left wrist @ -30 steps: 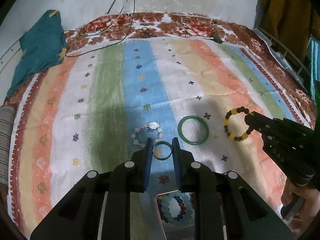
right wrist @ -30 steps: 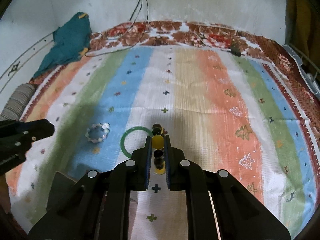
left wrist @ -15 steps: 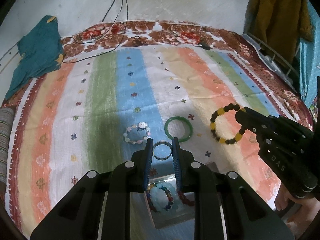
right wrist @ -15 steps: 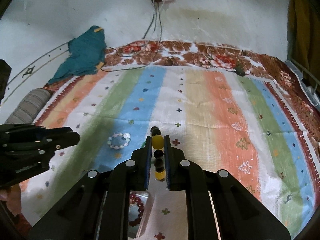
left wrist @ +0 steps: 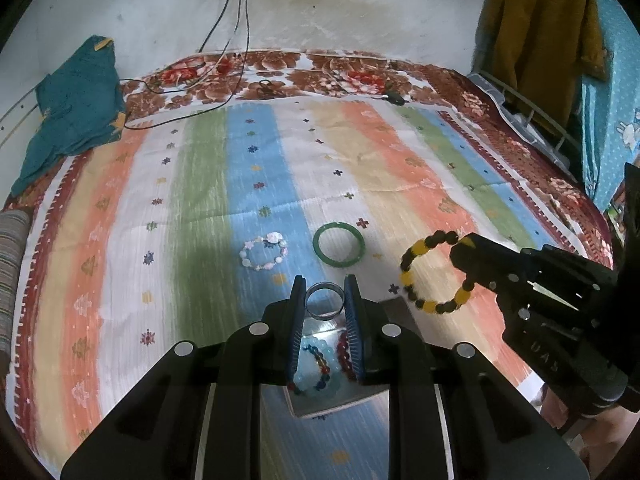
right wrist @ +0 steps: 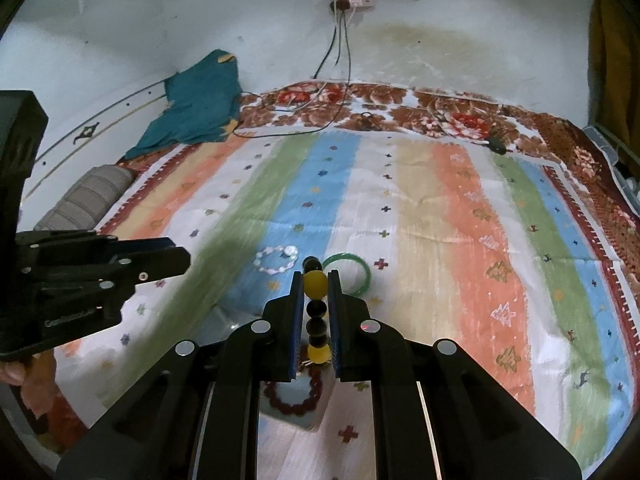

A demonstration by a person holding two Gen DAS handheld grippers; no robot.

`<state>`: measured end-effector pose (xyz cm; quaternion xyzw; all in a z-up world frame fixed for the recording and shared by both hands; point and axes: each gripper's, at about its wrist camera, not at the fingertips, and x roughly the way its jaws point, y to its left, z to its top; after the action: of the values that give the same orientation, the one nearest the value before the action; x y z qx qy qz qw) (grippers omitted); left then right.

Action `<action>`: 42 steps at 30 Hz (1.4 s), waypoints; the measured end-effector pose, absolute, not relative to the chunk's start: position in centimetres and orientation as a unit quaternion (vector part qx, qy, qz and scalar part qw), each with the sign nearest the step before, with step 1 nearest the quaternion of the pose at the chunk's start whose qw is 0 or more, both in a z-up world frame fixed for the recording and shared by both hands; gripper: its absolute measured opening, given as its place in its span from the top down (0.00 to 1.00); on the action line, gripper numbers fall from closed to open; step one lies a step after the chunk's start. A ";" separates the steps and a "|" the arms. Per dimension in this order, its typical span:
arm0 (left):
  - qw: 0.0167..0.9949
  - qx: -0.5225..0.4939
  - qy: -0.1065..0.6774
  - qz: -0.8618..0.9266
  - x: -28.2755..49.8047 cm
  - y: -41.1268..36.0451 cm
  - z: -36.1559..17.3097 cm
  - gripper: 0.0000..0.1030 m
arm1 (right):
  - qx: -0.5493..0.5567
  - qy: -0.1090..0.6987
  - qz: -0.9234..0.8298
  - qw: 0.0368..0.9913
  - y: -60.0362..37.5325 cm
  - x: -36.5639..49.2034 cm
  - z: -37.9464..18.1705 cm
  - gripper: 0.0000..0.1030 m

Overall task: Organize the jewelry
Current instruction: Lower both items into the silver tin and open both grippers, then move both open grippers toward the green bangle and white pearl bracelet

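My left gripper is shut on a grey metal bangle and holds it above a shiny box with beaded bracelets inside. My right gripper is shut on a yellow-and-black bead bracelet, which hangs in the air at the right of the left wrist view. The same box with a dark red bead bracelet lies under the right gripper. A green bangle and a pale pink bead bracelet lie on the striped bedspread.
The striped bedspread covers the bed. A teal cloth lies at the far left corner, with cables running down the wall. A striped pillow lies at the left edge. Clothes hang at the far right.
Both grippers have lifted and drawn back toward the near edge with their bracelets. The box with beaded bracelets has come fully into view under them.
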<state>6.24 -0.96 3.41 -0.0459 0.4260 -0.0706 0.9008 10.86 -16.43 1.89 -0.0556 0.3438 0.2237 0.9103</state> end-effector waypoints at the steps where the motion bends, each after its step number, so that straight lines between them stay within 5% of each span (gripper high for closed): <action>1: 0.901 -0.045 0.426 -0.071 6.0 -1.0 3.4 0.82 | -0.056 0.343 0.226 0.910 -16.4 10.6 1.9 0.88; 12: 0.894 -0.037 0.440 -0.073 4.6 -1.8 2.9 0.78 | -0.059 0.357 0.241 0.901 -15.9 8.7 1.4 0.87; 15: 0.893 -0.038 0.443 -0.063 4.5 -1.6 2.6 0.61 | -0.055 0.364 0.238 0.899 -16.3 9.0 1.1 0.67; 42: 0.898 -0.075 0.432 0.032 8.0 2.7 1.6 0.34 | -0.041 0.392 0.188 0.900 -17.7 13.9 -0.8 0.41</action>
<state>8.04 2.66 1.55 -0.0745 0.4315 0.0321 0.8985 13.91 -17.67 -0.83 -0.0408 0.3920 0.1882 0.8996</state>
